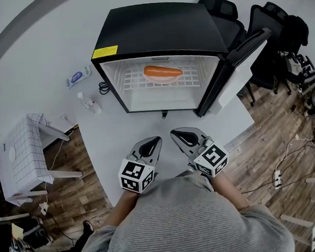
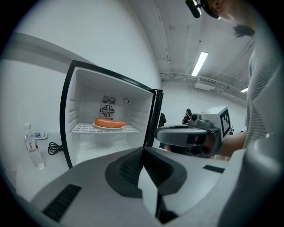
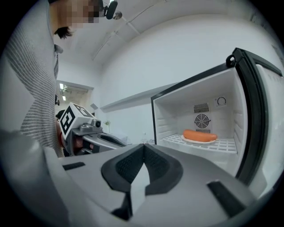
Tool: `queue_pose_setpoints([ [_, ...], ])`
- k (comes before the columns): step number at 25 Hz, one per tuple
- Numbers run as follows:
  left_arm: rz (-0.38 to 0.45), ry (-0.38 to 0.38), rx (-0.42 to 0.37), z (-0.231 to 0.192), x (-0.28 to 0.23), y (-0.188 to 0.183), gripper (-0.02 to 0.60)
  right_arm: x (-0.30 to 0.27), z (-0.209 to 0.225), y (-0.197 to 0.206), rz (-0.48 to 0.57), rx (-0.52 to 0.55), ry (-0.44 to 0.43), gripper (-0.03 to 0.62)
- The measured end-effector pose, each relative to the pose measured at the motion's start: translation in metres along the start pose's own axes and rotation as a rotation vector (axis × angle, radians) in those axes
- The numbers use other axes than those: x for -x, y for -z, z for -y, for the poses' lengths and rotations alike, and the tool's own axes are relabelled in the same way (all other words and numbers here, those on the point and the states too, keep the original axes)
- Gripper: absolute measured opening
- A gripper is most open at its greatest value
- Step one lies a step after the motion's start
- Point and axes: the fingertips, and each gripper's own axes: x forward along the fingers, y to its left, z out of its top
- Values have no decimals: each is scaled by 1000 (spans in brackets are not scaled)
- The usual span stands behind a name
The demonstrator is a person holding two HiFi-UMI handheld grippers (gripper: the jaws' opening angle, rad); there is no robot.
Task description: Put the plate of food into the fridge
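- Finds the shallow white plate [image 1: 163, 79] with its long orange sausage-like food [image 1: 163, 71] already inside the black, white-lined mini fridge [image 1: 156, 28], set on the white wire shelf [image 1: 132, 78] towards its back edge, below the round fan grille [image 2: 107, 110].
- Puts the placing step as done, judging by that position; leaves only the fridge's black-rimmed door [image 1: 234, 69], hanging wide open at the right side.
- Calls next, most likely, for a reach round to the door's outer face and a steady push across the front opening, without jolting the fridge on the white table [image 1: 120, 136].
- Shows the grey left gripper [image 1: 154, 142] with jaws pressed together on nothing, held above the table's near edge and well apart from the fridge.
- Shows the grey right gripper [image 1: 175, 133] likewise closed tight and empty, just beside the left one, tips pointing at the open fridge.
- Takes in a clear plastic water bottle [image 1: 88, 103] and a coiled black cable [image 1: 104, 89] on the table off the fridge's left front corner, away from the door's swing.
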Motion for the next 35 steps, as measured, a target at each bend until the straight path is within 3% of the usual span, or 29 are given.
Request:
queue_pose_setpoints([
  [14, 12, 80, -53, 33, 0, 2, 11, 36, -17, -3, 69, -54, 22, 14],
  [35, 17, 100, -72, 39, 8, 5, 11, 31, -28, -8, 90, -71, 14, 12],
])
